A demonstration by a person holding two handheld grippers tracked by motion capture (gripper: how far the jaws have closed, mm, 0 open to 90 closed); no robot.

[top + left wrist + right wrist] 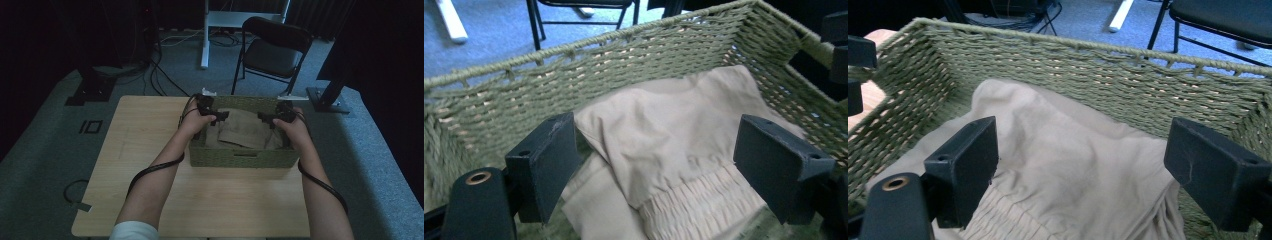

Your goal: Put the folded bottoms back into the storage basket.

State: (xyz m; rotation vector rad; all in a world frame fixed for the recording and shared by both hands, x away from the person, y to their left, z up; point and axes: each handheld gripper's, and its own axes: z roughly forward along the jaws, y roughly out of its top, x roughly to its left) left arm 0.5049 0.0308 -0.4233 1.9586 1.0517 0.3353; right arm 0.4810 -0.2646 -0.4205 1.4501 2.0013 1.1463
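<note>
Over the woven basket point(240, 157), both hand-held grippers, left point(216, 117) and right point(267, 119), stand spread, gripping nothing; beige garment point(245, 129) appears deposited. Next move, judged: withdraw clear.

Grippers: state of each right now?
Left gripper: open, empty, above the cloth in the basket.
Right gripper: open, empty, above the same cloth.
</note>
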